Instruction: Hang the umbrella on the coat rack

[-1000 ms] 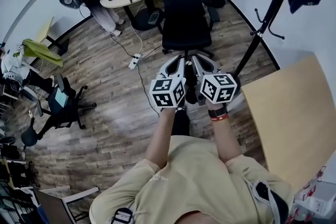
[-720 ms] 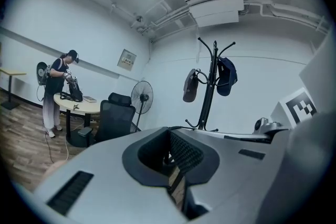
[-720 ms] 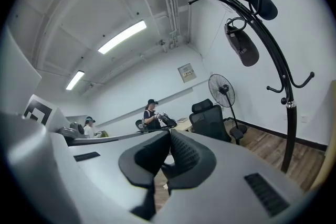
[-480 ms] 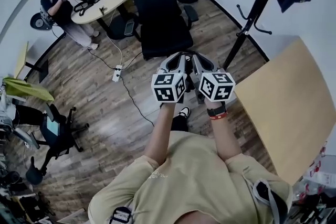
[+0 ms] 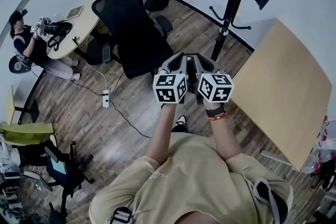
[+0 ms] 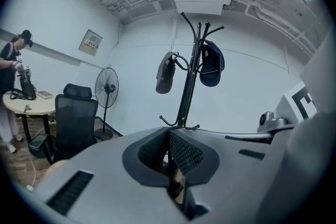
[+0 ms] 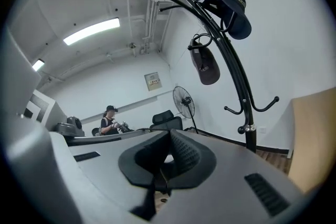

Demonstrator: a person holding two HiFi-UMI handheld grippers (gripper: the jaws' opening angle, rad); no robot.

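Umbrella [image 7: 203,65], if the stubby dark grey bundle is it, hangs by a loop from an upper hook of the rack [image 6: 188,81]. It looks soft, folded and rounded at the bottom. A dark blue cap [image 7: 228,5] sits on a higher hook. The rack is black metal — thin pole, curved prongs. The left gripper [image 6: 169,134] and right gripper [image 7: 169,136] are side by side, both clenched on nothing, with ribbed black pads in smooth grey shells. The floor [image 5: 131,113] is wood plank.
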